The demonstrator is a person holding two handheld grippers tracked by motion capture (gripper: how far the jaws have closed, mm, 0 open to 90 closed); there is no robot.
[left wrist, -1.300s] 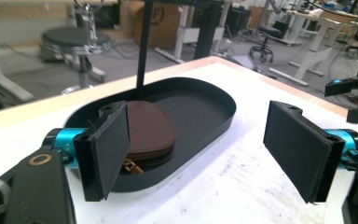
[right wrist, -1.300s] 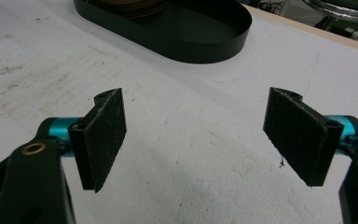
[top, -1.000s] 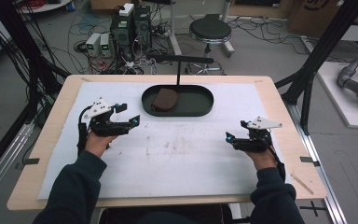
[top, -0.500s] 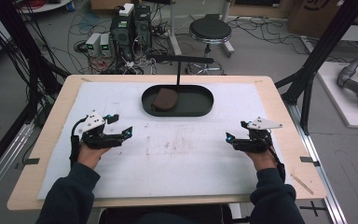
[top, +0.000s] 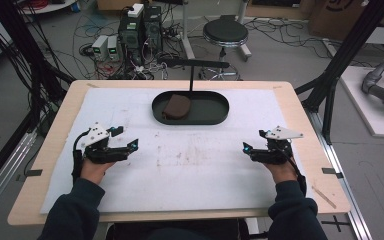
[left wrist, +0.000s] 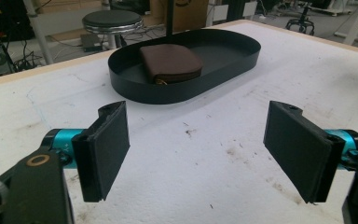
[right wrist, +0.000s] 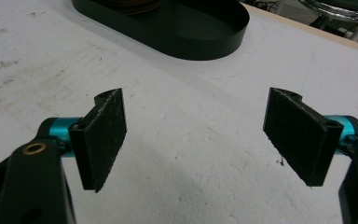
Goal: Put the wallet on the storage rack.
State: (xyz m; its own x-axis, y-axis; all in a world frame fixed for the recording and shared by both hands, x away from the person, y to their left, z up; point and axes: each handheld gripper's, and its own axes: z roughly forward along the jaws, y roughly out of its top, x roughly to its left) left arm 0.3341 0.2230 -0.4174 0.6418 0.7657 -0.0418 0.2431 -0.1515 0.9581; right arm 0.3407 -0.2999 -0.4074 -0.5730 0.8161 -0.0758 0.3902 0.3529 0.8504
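brown pouch (left wrist: 170,63) | lies in black oval tray (top: 215,117) | left gripper (top: 130,146), right gripper (top: 250,148) jaws apart, empty | approach low over rim, grasp pouch edge

Even, bright overhead light; soft shadows under black tray (left wrist: 182,91); high view slightly soft; mild glare on white mat (right wrist: 191,140).

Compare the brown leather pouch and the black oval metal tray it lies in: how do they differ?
The brown leather pouch is small, soft-looking and rounded; the black oval metal tray is far larger, rigid and upright-walled. The pouch fills just the tray's left end in the high view; the rest of the tray lies bare. Both sit untouched, away from the open left gripper and right gripper.
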